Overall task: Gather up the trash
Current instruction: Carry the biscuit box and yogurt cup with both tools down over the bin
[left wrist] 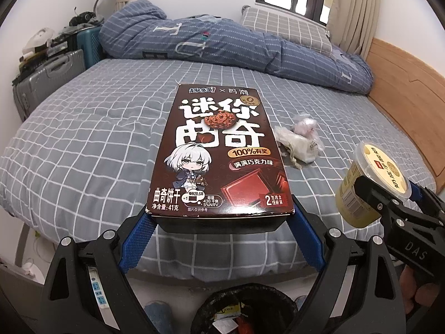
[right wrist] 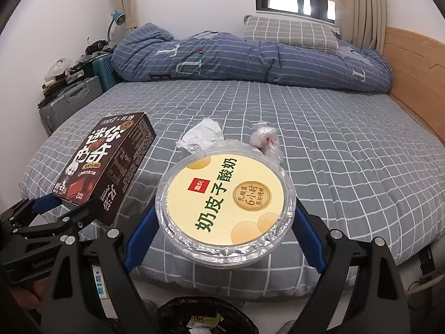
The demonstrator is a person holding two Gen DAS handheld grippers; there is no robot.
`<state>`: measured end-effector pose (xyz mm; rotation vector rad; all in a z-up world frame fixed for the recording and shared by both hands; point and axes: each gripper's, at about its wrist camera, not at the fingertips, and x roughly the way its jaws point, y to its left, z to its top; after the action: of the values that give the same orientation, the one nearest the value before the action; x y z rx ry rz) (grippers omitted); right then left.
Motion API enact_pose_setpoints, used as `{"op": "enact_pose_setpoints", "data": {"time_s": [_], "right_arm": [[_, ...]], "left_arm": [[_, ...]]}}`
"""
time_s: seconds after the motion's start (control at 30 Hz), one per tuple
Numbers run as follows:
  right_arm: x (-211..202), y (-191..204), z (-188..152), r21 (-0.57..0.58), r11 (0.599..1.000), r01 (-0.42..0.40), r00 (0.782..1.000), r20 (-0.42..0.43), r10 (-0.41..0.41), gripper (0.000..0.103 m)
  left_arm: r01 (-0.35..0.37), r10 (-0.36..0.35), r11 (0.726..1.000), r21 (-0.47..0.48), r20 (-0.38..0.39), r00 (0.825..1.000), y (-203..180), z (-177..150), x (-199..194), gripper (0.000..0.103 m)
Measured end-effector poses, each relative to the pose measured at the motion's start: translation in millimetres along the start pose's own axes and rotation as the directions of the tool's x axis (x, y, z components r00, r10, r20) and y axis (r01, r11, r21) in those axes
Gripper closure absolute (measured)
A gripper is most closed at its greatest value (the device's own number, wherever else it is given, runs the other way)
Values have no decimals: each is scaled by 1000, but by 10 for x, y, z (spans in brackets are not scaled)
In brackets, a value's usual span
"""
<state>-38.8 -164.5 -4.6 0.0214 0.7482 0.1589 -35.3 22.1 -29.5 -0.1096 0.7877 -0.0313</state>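
A glossy brown cardboard cookie box (left wrist: 219,150), flat and rectangular, is gripped by the left tongs (left wrist: 221,217) above the checked bed sheet (left wrist: 83,144). A round yellow yogurt cup (right wrist: 226,203) with crinkled foil rim is clamped in the right tongs (right wrist: 225,239). Crumpled plastic wrappers (right wrist: 203,136) lie on the bed; a black bin (right wrist: 205,317) sits below.

Glossy cardboard cookie box (left wrist: 219,150); clear plastic yogurt cup (right wrist: 225,208), crinkled foil rim; soft checked cotton bedsheet (right wrist: 347,150); smooth wooden headboard (left wrist: 403,89).
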Motion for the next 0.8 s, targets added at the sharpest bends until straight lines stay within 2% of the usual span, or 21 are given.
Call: {"op": "enact_pose_setpoints", "data": {"time_s": [0.8], "right_arm": [[-446, 36, -544, -17, 1000, -3, 999, -43, 3, 18]], "left_arm": [[22, -21, 1000, 13, -54, 998, -124, -599, -443, 15]]}}
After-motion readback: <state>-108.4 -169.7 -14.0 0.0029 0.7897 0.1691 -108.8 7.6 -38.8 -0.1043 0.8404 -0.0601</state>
